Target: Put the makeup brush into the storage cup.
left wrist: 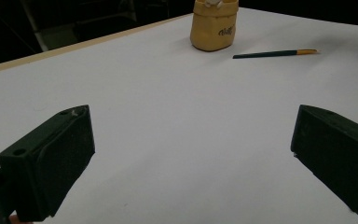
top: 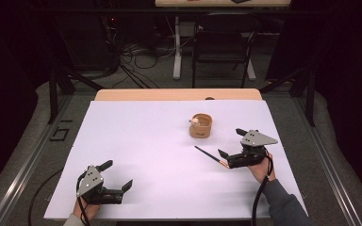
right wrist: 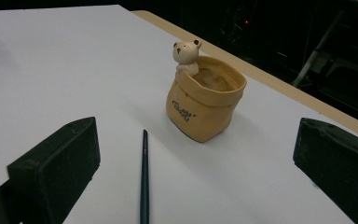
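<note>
A tan sack-shaped pot (top: 201, 126) with a small bear figure on its rim stands right of centre on the white sheet (top: 141, 141). A thin dark paintbrush (top: 207, 154) lies flat just in front of it, its orange end nearest my right gripper (top: 231, 142). That gripper is open and empty, and the brush's end lies between its jaws. In the right gripper view the brush (right wrist: 144, 177) runs toward the pot (right wrist: 205, 105). My left gripper (top: 118, 174) rests open and empty at the near left corner. In its view the pot (left wrist: 214, 25) and brush (left wrist: 270, 53) lie far ahead.
The sheet covers a wooden table whose far edge (top: 179, 94) shows bare. Behind it stand a dark chair (top: 224, 42) and a white table leg (top: 176, 47) among floor cables. Black frame legs (top: 53, 94) flank the table.
</note>
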Available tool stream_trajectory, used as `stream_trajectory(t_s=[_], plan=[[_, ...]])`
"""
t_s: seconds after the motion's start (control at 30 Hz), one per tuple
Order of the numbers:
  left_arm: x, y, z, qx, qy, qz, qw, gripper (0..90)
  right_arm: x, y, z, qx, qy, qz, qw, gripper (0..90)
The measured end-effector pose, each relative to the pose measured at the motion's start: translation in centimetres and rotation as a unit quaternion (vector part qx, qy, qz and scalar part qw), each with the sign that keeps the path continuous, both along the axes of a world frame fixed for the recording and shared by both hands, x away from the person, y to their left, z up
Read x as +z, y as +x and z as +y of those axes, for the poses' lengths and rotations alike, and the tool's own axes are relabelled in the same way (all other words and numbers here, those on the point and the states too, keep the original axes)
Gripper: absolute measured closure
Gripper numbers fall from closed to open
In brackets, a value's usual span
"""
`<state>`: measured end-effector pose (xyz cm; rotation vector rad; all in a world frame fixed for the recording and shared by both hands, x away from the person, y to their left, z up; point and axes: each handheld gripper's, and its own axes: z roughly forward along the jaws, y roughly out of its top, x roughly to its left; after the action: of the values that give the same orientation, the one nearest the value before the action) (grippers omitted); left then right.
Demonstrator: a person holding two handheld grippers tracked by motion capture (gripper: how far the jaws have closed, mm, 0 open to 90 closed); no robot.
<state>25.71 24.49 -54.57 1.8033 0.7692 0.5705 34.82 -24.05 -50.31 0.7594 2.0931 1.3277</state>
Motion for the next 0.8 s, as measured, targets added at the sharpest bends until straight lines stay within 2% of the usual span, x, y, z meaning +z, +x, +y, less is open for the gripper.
stream_trajectory(t_s=[0.17, 0.37, 0.43, 0.5, 0.63, 0.8], plan=[[0.0, 0.0, 0.0, -0.002, 0.0, -0.001, 1.0, 0.0, 0.2, 0.3, 0.4, 0.006, -0.012, 0.007, 0.9999, 0.9], [0.0, 0.0, 0.0, -0.002, -0.001, 0.0, 1.0, 0.0, 1.1, 0.9, 0.6, 0.012, -0.021, 0.009, 0.9997, 1.0], [0.0, 0.0, 0.0, -0.002, 0.001, 0.001, 1.0, 0.0, 1.5, 1.2, 0.6, 0.012, -0.025, 0.02, 0.9994, 1.1], [0.0, 0.0, 0.0, -0.002, 0.001, 0.001, 1.0, 0.0, 1.9, 1.4, 0.6, 0.011, -0.027, 0.021, 0.9993, 1.4], [0.0, 0.0, 0.0, -0.002, 0.001, 0.003, 1.0, 0.0, 2.4, 2.0, 0.6, 0.015, -0.042, 0.042, 0.9982, 2.8], [0.0, 0.0, 0.0, -0.002, 0.001, 0.002, 1.0, 0.0, 2.6, 2.8, 1.2, 0.025, -0.079, 0.074, 0.9938, 3.0]])
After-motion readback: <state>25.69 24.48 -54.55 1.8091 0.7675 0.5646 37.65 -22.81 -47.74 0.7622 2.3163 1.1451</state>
